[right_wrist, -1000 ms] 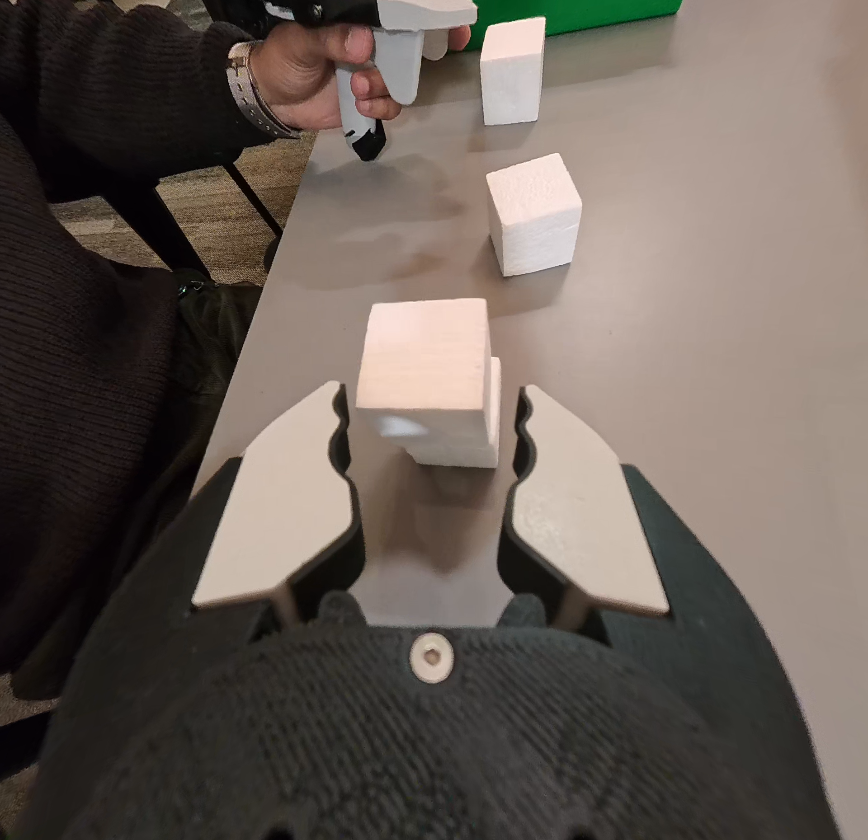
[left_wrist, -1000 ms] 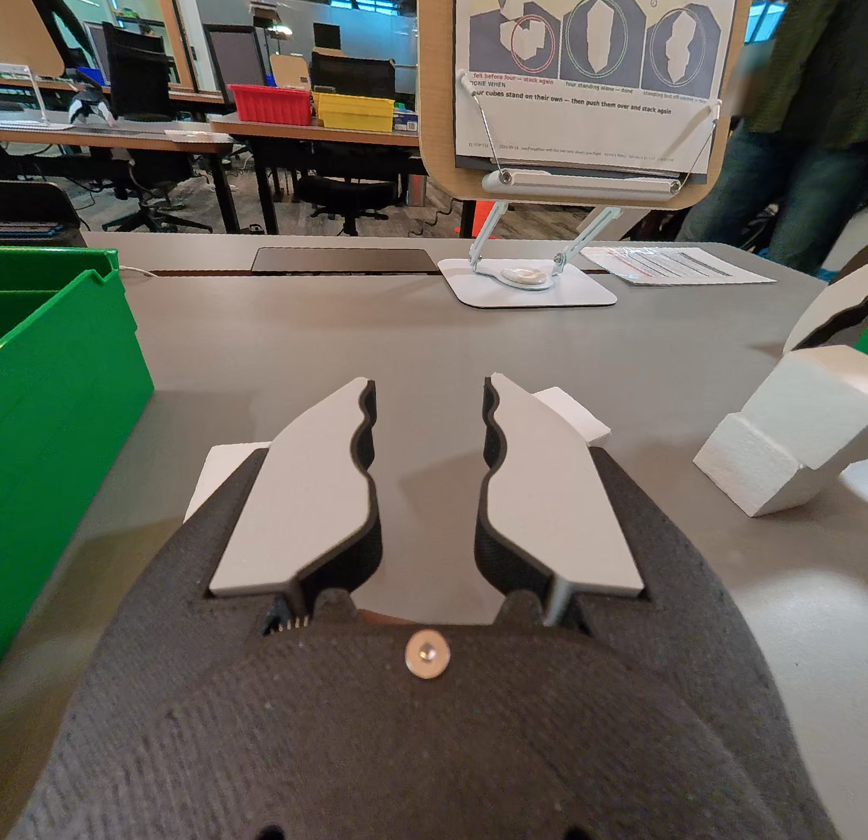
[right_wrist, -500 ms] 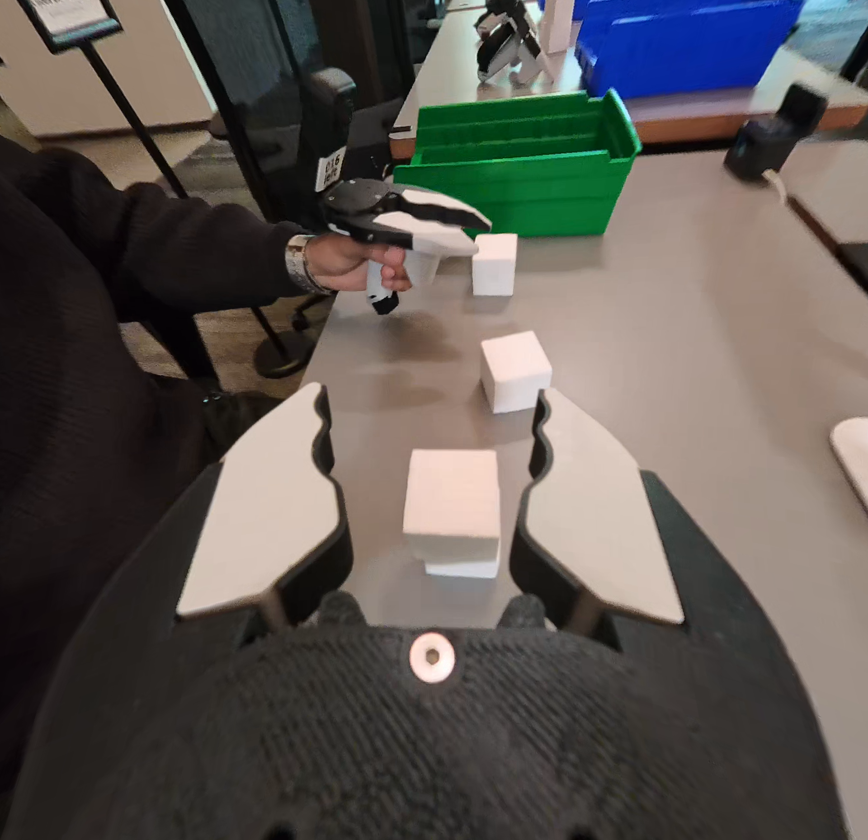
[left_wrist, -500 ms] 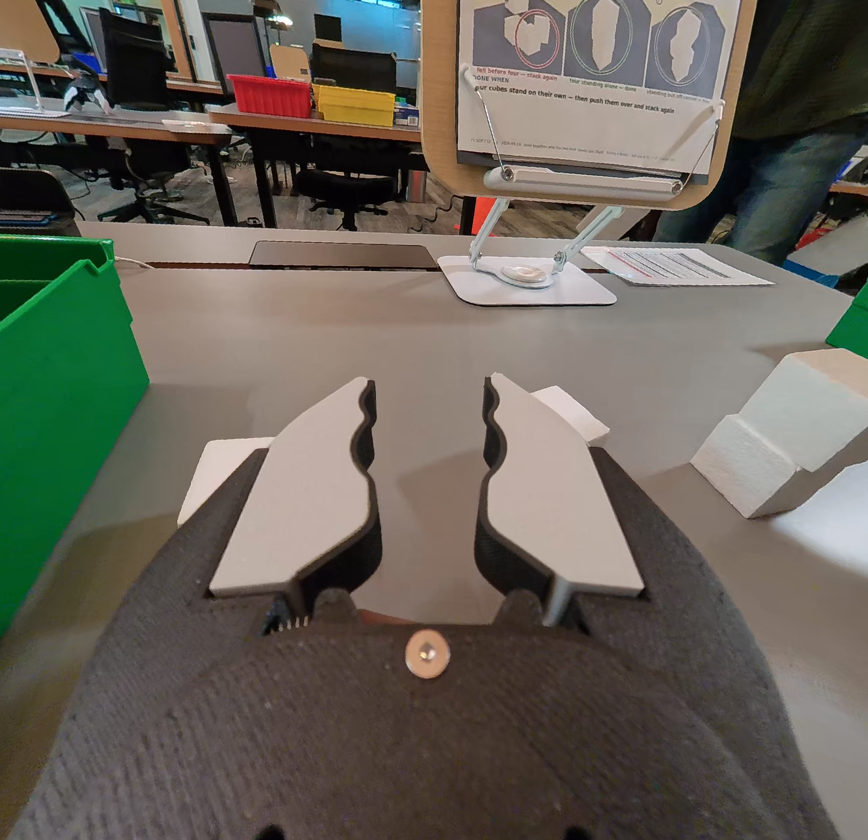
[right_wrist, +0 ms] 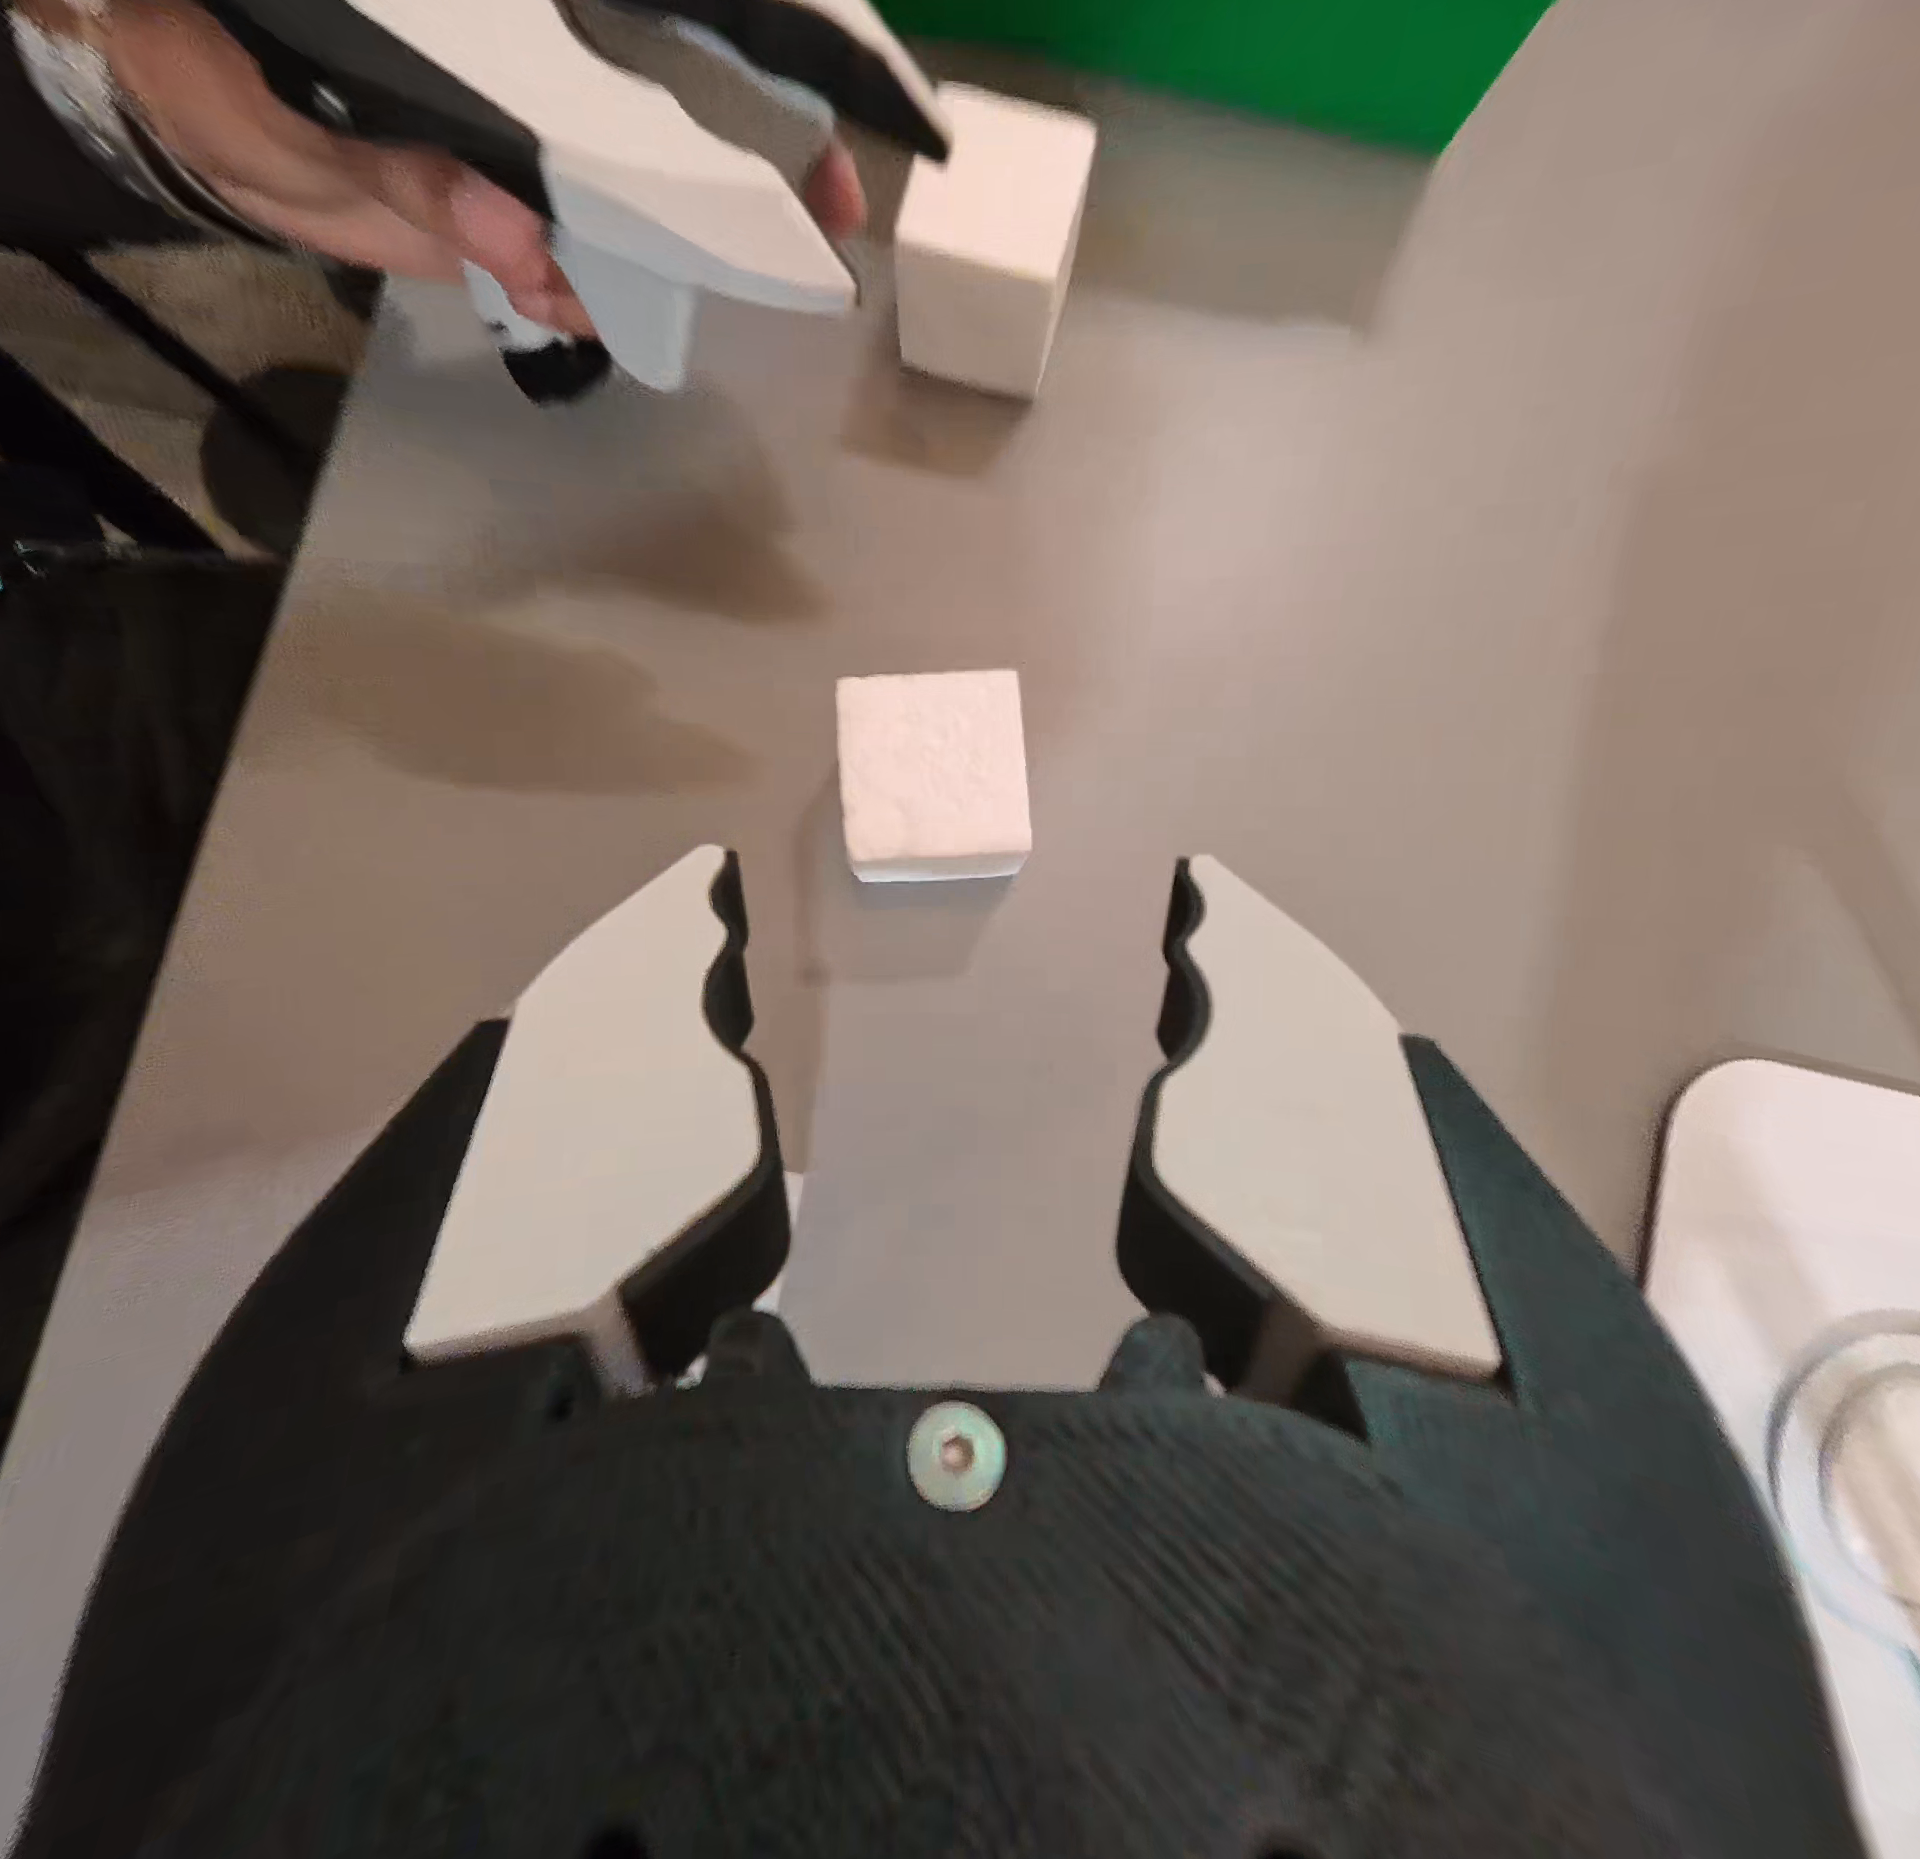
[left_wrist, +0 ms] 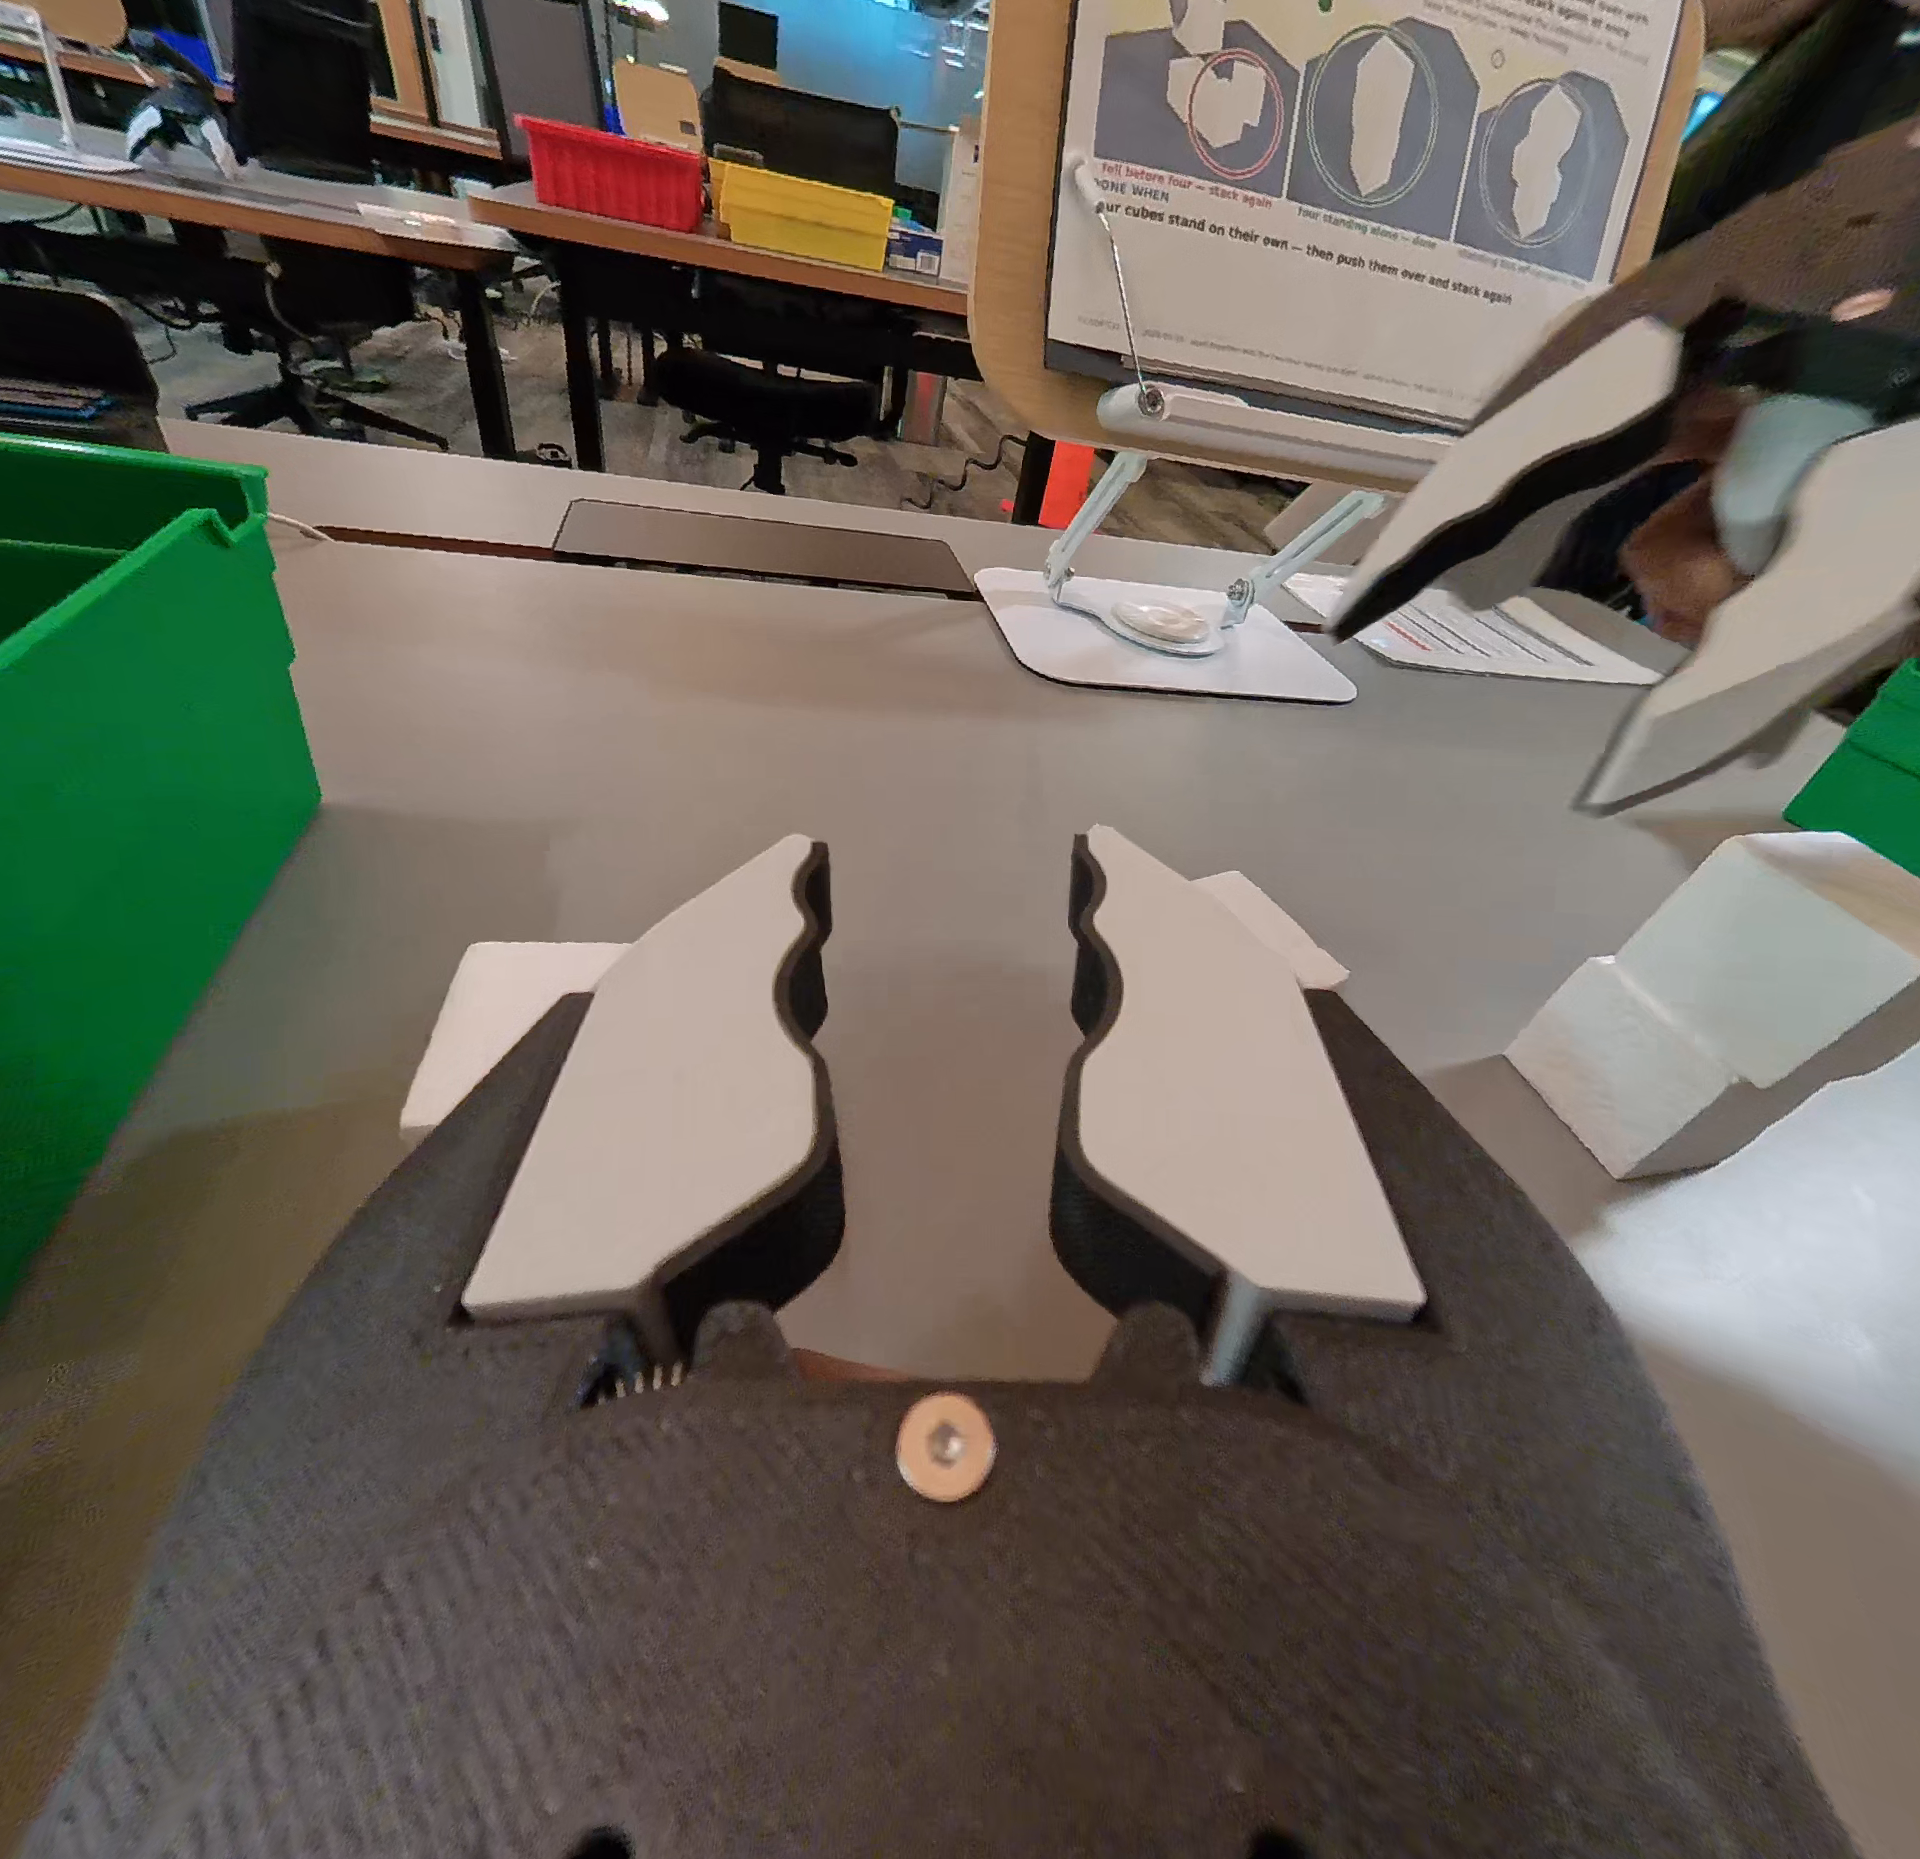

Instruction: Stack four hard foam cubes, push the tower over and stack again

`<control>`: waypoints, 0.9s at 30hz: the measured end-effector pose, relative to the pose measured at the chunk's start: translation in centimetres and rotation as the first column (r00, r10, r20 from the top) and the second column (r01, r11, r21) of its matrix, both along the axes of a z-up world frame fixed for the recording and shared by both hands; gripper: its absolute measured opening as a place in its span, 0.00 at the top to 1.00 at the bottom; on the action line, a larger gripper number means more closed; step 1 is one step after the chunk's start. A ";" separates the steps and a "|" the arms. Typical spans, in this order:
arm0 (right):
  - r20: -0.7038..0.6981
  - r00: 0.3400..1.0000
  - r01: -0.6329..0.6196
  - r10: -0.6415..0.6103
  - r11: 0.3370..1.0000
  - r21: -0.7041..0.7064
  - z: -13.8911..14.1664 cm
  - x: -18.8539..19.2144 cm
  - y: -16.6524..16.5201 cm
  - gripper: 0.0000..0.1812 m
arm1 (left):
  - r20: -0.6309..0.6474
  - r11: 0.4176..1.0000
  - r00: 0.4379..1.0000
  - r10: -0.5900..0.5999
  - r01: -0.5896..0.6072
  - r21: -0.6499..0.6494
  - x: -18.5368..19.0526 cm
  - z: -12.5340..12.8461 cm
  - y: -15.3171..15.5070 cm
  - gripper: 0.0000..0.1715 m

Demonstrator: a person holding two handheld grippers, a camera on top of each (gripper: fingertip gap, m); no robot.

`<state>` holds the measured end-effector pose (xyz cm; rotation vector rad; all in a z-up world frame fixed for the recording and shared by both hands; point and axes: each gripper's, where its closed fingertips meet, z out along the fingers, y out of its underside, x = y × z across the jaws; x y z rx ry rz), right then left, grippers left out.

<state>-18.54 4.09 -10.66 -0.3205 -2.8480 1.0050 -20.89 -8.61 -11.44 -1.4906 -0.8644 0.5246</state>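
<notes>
Left wrist view, foreground: the left gripper [left_wrist: 948,874] hangs over the grey table [left_wrist: 831,729], jaws spread with bare tabletop showing between them, gripping nothing.
Left wrist view, cubes under the fingers: 1 white foam cube [left_wrist: 499,1020] peeks out beside the left finger, and a corner of another cube [left_wrist: 1273,926] shows past the right finger.
Left wrist view, right side: 2 foam cubes sit stacked [left_wrist: 1725,1009], the upper 1 offset from the lower 1 so a step shows.
Left wrist view, upper right: the right gripper [left_wrist: 1486,708] comes in blurred above that stack, jaws apart, held by a hand [left_wrist: 1683,552].
Left wrist view, surroundings: a green bin [left_wrist: 125,770] stands at the left edge; a stand with a printed sheet [left_wrist: 1330,168] rises at the far side of the table.
Right wrist view, foreground: the right gripper [right_wrist: 956,869] points down at the table [right_wrist: 1351,666], jaws wide apart and empty.
Right wrist view, centre: 1 foam cube [right_wrist: 932,770] lies just beyond the fingertips, in line with the gap, not touched.
Right wrist view, farther off: a second cube [right_wrist: 992,251] stands near a green bin [right_wrist: 1195,22].
Right wrist view, upper left: the left gripper [right_wrist: 894,220], blurred, is held by a hand [right_wrist: 343,188] beside that far cube, its jaws apart.
</notes>
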 end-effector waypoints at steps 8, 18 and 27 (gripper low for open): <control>0.142 0.986 -0.117 0.087 0.967 0.226 -6.7 -0.6 -1.4 0.56 | -0.024 0.998 0.999 -0.033 0.032 -0.049 0.3 -0.2 0.8 0.73; 0.164 0.980 -0.156 0.113 0.947 0.280 -8.5 -0.1 -2.2 0.68 | -0.002 1.000 1.000 -0.022 0.022 -0.019 0.1 -0.1 0.4 0.73; -0.025 1.000 0.003 0.001 0.982 0.190 2.3 0.7 2.5 0.68 | -0.001 0.999 1.000 -0.031 0.031 -0.027 0.3 -0.2 0.7 0.73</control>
